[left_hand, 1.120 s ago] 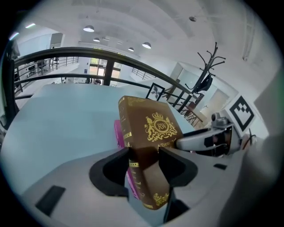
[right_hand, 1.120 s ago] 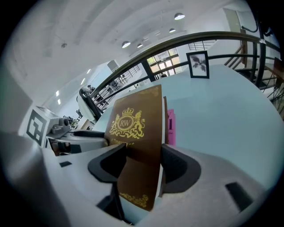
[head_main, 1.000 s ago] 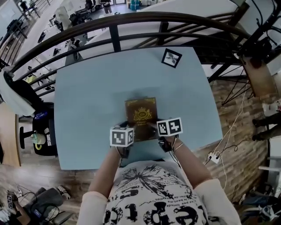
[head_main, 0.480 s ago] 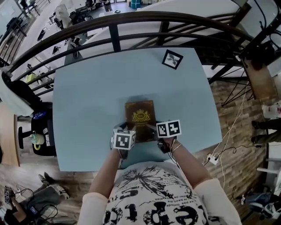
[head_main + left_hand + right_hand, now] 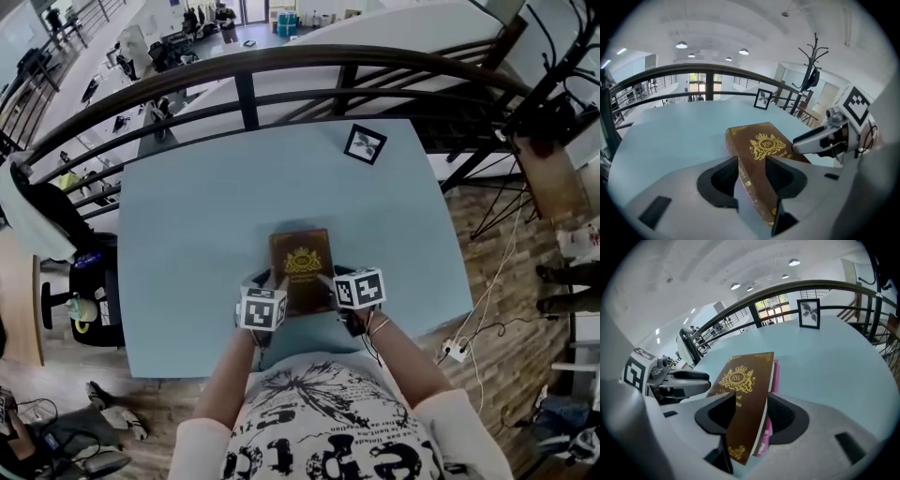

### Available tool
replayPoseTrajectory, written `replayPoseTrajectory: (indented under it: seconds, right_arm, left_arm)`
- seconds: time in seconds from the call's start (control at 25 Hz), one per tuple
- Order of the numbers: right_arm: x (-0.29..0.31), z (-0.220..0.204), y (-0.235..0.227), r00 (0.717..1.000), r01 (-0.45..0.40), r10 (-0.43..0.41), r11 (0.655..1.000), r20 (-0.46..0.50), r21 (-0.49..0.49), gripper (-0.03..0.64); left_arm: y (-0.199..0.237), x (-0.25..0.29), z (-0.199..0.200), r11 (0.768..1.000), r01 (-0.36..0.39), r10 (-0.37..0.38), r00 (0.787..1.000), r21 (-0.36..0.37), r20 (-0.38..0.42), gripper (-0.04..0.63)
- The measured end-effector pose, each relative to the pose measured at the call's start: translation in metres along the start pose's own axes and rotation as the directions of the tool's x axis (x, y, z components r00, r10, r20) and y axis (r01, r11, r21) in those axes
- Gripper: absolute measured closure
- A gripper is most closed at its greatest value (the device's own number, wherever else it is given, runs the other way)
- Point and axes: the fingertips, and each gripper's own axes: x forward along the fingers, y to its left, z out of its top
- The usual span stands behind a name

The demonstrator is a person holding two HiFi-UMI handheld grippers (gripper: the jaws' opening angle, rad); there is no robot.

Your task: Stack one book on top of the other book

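A light blue table (image 5: pixel 187 244) beside a dark railing (image 5: pixel 246 89) carried, in the head view, one framed picture (image 5: pixel 365 143) and one visible brown book (image 5: pixel 302 267), with the left claw (image 5: pixel 269 281) and right claw (image 5: pixel 330 279) at its near corners. The left gripper view showed that claw partly apart and clamped on the brown book's spine corner, anything beneath hidden. The right gripper view revealed a second, pink book (image 5: pixel 775 376) under the brown one, both between jaws closing against them.

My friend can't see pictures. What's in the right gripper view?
A brown book with a gold crest sits between the closing jaws of the right gripper, a pink book flat against it. Beyond lies a light blue table with a framed picture at its far edge.
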Motion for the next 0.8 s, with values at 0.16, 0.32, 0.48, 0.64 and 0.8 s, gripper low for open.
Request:
replayPoseTrajectory:
  seconds: [0.16, 0.32, 0.48, 0.64, 0.8]
  right_arm:
    - [-0.028, 0.032, 0.019, 0.994, 0.026, -0.020, 0.998, 0.109, -0.056, 0.531]
    - [-0.053, 0.058, 0.046, 0.970, 0.048, -0.004, 0.984, 0.245, -0.174, 0.621]
    - [-0.079, 0.082, 0.075, 0.921, 0.084, 0.032, 0.957, 0.389, -0.277, 0.623]
    - [-0.111, 0.107, 0.106, 0.843, 0.110, 0.093, 0.934, 0.531, -0.339, 0.623]
    - [-0.148, 0.132, 0.133, 0.743, 0.172, 0.139, 0.905, 0.655, -0.388, 0.623]
  left_arm:
    - [0.002, -0.028, 0.035, 0.996, -0.041, 0.027, 0.983, 0.074, 0.183, 0.451]
    - [0.009, -0.059, 0.056, 0.973, -0.151, 0.088, 0.941, 0.174, 0.327, 0.550]
    - [0.004, -0.096, 0.079, 0.988, -0.097, 0.039, 0.909, 0.118, 0.416, 0.569]
    - [0.005, -0.139, 0.106, 0.984, -0.113, 0.023, 0.849, 0.138, 0.529, 0.572]
    - [0.002, -0.187, 0.131, 0.969, -0.151, -0.009, 0.769, 0.195, 0.639, 0.574]
